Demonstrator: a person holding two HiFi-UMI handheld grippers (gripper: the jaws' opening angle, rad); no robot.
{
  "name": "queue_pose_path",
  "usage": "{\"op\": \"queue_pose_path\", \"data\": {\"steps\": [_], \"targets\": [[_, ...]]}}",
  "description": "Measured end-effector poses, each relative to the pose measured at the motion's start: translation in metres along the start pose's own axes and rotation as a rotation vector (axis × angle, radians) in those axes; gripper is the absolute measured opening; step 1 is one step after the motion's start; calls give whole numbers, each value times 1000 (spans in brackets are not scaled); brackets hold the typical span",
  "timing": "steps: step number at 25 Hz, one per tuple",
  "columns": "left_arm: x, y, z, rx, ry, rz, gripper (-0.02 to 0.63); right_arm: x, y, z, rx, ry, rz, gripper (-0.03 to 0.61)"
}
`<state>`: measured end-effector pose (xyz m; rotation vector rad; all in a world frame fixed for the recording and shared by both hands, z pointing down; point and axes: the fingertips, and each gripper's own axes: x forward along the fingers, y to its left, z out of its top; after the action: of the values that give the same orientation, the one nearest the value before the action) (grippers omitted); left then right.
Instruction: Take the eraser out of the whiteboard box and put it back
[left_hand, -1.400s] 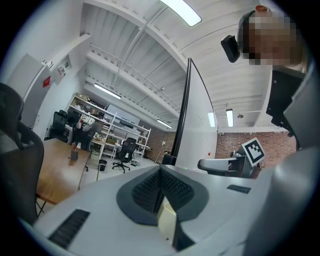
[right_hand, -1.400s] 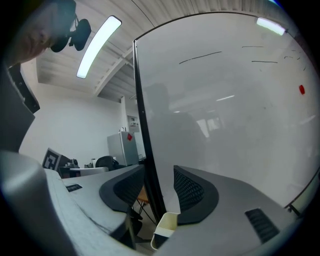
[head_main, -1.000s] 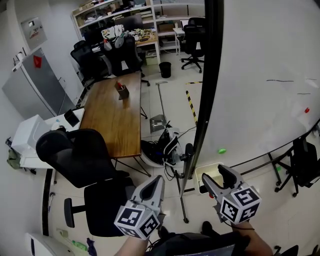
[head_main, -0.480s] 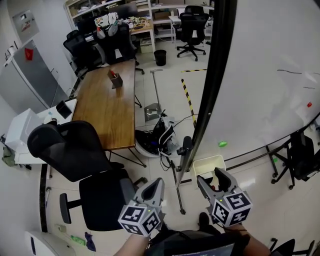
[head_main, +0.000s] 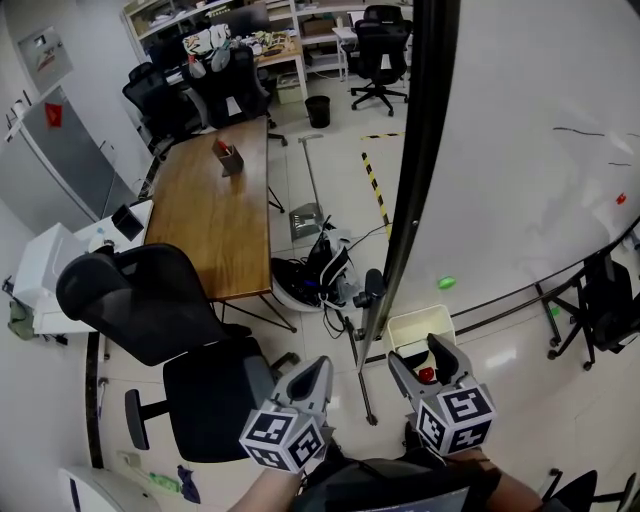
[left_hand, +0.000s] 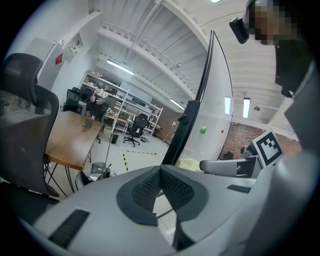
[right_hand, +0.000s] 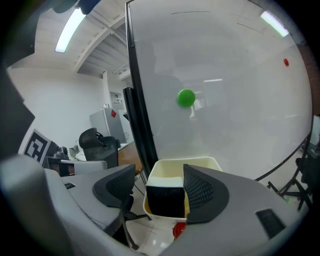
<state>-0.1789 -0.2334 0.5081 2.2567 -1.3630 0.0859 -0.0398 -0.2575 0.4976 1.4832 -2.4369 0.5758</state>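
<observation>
A cream whiteboard box (right_hand: 200, 164) hangs at the foot of the whiteboard (head_main: 520, 150). The eraser (right_hand: 164, 199), black with a white top, stands inside the box at its near edge. My right gripper (right_hand: 159, 172) reaches over the box with the eraser between its jaws. The jaws are opening: the left pad (right_hand: 117, 186) stands clear of the eraser, the right one lies close beside it. In the head view the right gripper (head_main: 425, 368) covers the near part of the box (head_main: 415, 325). My left gripper (head_main: 315, 375) hangs beside it, shut and empty, its tips (left_hand: 161, 172) meeting.
A small red thing (right_hand: 179, 230) shows under the box's near edge. A green magnet (right_hand: 186, 97) sticks on the board above. The board's black frame (head_main: 410, 200) runs between the grippers. To the left stand a black office chair (head_main: 150, 300) and a wooden table (head_main: 215, 210).
Both grippers have sunk lower. The right gripper's jaws have spread wider over the box. The left gripper stays shut.
</observation>
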Motion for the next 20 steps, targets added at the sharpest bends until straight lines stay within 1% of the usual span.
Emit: {"op": "queue_pose_path", "data": {"steps": [5, 9, 13, 17, 20], "targets": [[-1, 1, -3, 7, 12, -6, 26, -4, -6, -2, 10, -29, -60, 327], [-3, -1, -4, 15, 17, -8, 26, -6, -5, -3, 22, -26, -61, 327], [-7, -6, -3, 22, 13, -18, 26, -5, -1, -15, 38, 1, -76, 327], [-11, -7, -3, 27, 13, -20, 26, 0, -10, -27, 102, 34, -91, 327], [-16, -5, -4, 26, 13, -14, 26, 3, -13, -29, 153, 34, -92, 319]]}}
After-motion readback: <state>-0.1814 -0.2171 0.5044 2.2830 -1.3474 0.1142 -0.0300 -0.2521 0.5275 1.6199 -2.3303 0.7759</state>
